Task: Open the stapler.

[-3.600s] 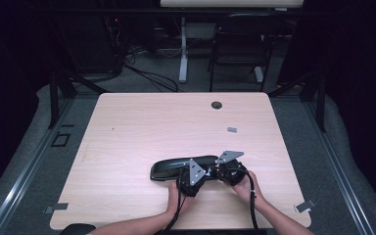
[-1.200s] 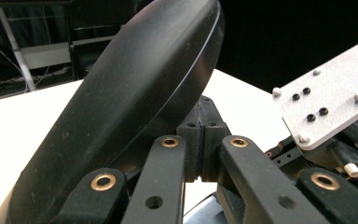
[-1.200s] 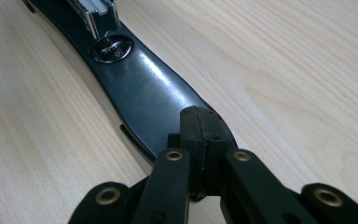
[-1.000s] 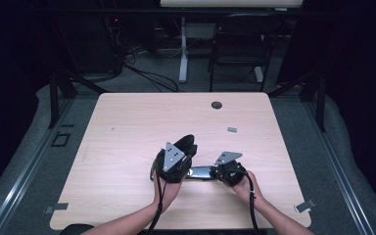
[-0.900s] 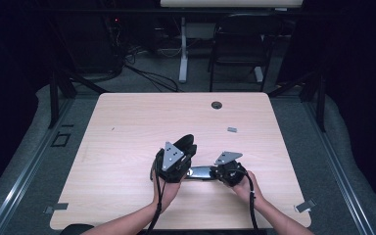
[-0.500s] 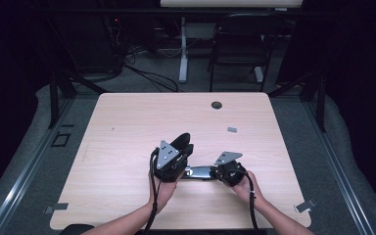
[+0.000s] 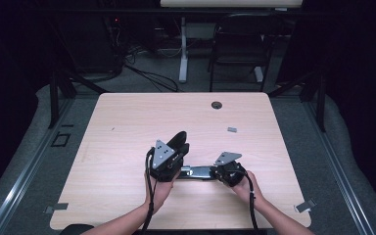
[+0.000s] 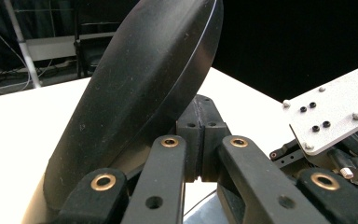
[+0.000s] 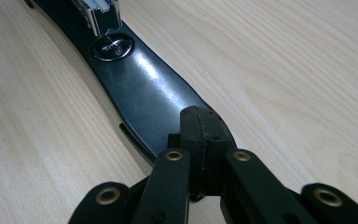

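Dark room, pale wood table [image 7: 127,127], and I'm working low centre of the high view. It looks like a big black stapler [image 7: 196,171]: my right gripper [image 7: 214,172] is clamped flat on its base, pinning it down. My left gripper [image 7: 176,149] has its jaws pinched together at the raised top arm [image 8: 140,93], swung up. I'd keep the base pressed flat and lift slowly, so nothing snaps back.

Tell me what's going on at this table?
A person is opening a black stapler with two grippers. The left gripper, fingers closed, has the stapler's top tilted up against it. The right gripper, fingers also closed, sits on the end of the base, which lies flat on the table.
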